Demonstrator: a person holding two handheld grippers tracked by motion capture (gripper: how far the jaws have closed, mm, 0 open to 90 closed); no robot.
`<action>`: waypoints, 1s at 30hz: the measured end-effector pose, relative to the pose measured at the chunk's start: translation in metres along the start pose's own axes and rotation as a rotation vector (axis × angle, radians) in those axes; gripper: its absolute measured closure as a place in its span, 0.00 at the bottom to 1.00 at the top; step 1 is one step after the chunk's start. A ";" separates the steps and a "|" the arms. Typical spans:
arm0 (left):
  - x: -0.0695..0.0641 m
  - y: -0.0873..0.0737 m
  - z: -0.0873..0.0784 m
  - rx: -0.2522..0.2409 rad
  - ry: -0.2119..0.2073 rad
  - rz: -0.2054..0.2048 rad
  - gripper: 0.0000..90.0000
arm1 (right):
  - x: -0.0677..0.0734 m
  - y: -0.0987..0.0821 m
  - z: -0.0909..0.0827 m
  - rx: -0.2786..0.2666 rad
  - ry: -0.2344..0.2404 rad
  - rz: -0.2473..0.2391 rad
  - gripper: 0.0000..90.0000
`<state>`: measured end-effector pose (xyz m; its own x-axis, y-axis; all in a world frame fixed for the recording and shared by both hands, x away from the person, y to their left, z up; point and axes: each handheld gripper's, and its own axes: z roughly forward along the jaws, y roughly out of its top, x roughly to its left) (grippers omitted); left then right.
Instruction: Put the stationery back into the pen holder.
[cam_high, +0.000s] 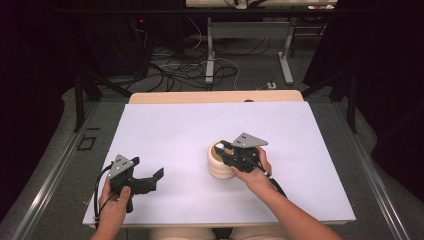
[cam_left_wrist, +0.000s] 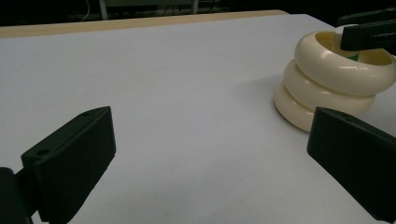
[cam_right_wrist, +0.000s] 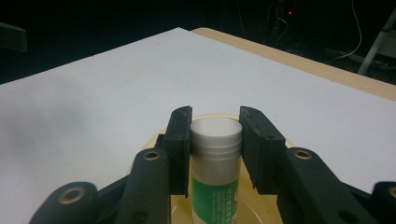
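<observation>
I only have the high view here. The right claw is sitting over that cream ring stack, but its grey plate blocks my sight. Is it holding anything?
Observer: Yes. The right gripper view shows the right claw shut on a small bottle with a white cap and a green label.
Operator: Where is the bottle relative to the rings?
Observer: It stands upright in the hollow of the cream ring stack; the cream rim shows around it behind the jaws.
Operator: And the left claw, is it carrying something?
Observer: No. In the left gripper view, the left claw is open with bare white table between its jaws, apart from the stack.
</observation>
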<state>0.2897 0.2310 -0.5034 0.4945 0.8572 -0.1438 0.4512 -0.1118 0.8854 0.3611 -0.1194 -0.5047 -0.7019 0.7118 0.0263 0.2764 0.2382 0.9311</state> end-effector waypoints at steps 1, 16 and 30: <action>0.000 0.000 0.000 0.000 0.000 0.000 0.01 | 0.000 0.000 0.000 0.000 -0.001 0.004 0.72; 0.000 0.000 0.000 0.000 0.000 0.001 0.01 | 0.002 -0.006 0.002 0.033 -0.003 -0.029 0.72; -0.001 0.000 0.000 -0.003 0.005 0.002 0.01 | 0.005 0.000 -0.004 -0.005 0.003 -0.008 0.49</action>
<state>0.2896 0.2304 -0.5036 0.4913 0.8597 -0.1400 0.4479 -0.1115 0.8871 0.3555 -0.1185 -0.5033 -0.7063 0.7077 0.0202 0.2675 0.2404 0.9331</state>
